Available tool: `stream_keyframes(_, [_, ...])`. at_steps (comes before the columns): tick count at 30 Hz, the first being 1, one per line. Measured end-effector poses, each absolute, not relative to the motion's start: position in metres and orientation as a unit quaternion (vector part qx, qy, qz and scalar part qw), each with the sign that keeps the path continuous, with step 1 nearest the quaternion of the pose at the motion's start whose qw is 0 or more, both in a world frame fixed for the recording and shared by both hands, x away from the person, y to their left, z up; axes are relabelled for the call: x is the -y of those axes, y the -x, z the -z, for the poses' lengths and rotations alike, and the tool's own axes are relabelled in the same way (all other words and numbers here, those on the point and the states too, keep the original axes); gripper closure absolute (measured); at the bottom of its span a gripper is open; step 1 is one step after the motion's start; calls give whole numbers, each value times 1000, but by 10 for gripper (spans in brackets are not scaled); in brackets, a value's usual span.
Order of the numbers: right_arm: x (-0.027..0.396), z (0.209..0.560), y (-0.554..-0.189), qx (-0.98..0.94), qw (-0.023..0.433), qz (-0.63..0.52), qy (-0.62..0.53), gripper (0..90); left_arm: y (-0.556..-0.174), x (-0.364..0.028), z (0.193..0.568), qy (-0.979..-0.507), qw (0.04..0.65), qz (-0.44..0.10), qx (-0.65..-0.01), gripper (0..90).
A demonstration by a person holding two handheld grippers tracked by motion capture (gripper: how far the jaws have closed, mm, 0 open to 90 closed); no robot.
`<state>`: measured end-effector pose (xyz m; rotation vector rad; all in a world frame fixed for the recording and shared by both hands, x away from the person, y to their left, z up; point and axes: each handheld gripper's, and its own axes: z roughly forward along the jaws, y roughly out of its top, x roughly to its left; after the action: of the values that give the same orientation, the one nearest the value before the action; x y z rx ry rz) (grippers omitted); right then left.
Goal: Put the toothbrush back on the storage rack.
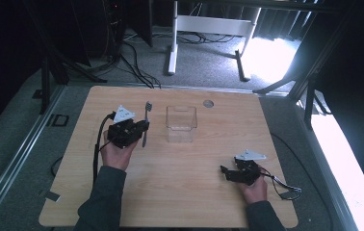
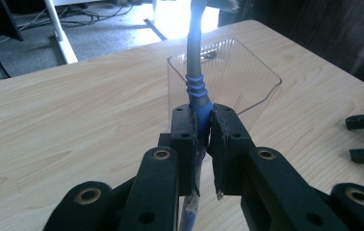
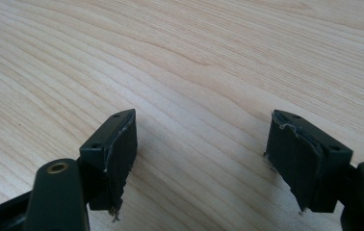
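The toothbrush [image 2: 197, 91] has a grey handle with ribbed blue grip, its bristled head at the top edge of the left gripper view. The left claw [image 2: 203, 144] is clamped on the blue grip, just before a clear plastic container [image 2: 247, 79]. In the high view the brush [image 1: 146, 122] stands left of centre on the table [image 1: 180, 192]. At lower right, the right claw [image 3: 199, 154] rests spread wide with nothing between its jaws, over bare wood.
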<state>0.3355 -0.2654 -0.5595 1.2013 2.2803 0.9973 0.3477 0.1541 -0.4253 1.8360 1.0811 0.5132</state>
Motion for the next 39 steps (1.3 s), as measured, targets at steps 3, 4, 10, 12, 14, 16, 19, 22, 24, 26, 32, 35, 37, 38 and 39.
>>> stream_keyframes(3, [265, 559, -336, -811, 188, -354, -427, 262, -348, -154, 425, -744, 461, -209, -436, 806])
stream_keyframes(4, [265, 559, -335, -811, 188, -354, -427, 262, -348, -154, 425, -744, 462, -209, -435, 806])
stream_keyframes(10, [265, 559, -336, -811, 188, -354, -427, 262, -350, -153, 425, -744, 471, -204, -428, 806])
stream_keyframes(12, [265, 559, -336, -811, 188, -354, -427, 262, -350, -152, 425, -743, 472, -203, -428, 806])
stream_keyframes(14, [265, 559, -336, -811, 188, -354, -427, 262, -351, -152, 425, -742, 476, -200, -428, 806])
stream_keyframes(16, [265, 559, -336, -811, 188, -354, -427, 262, -352, -152, 425, -741, 479, -196, -428, 806])
stream_keyframes(19, [265, 559, -336, -811, 188, -354, -427, 262, -353, -153, 426, -739, 485, -191, -428, 806])
stream_keyframes(22, [265, 559, -335, -810, 187, -354, -428, 262, -354, -153, 426, -737, 490, -188, -426, 806])
stream_keyframes(24, [265, 559, -336, -811, 188, -354, -427, 262, -354, -152, 425, -737, 491, -188, -425, 806])
stream_keyframes(26, [265, 559, -336, -811, 188, -354, -427, 262, -355, -152, 425, -737, 491, -188, -425, 806])
stream_keyframes(32, [265, 559, -335, -810, 188, -354, -427, 262, -356, -150, 422, -736, 495, -186, -422, 806])
stream_keyframes(35, [265, 559, -336, -810, 188, -354, -427, 262, -357, -148, 422, -736, 497, -186, -420, 806])
stream_keyframes(37, [265, 559, -336, -811, 188, -354, -427, 262, -357, -147, 421, -736, 498, -186, -419, 806])
stream_keyframes(38, [265, 559, -336, -810, 188, -354, -427, 262, -357, -147, 421, -736, 498, -186, -418, 806])
stream_keyframes(39, [265, 559, -336, -811, 188, -354, -427, 262, -358, -146, 420, -737, 499, -186, -417, 806])
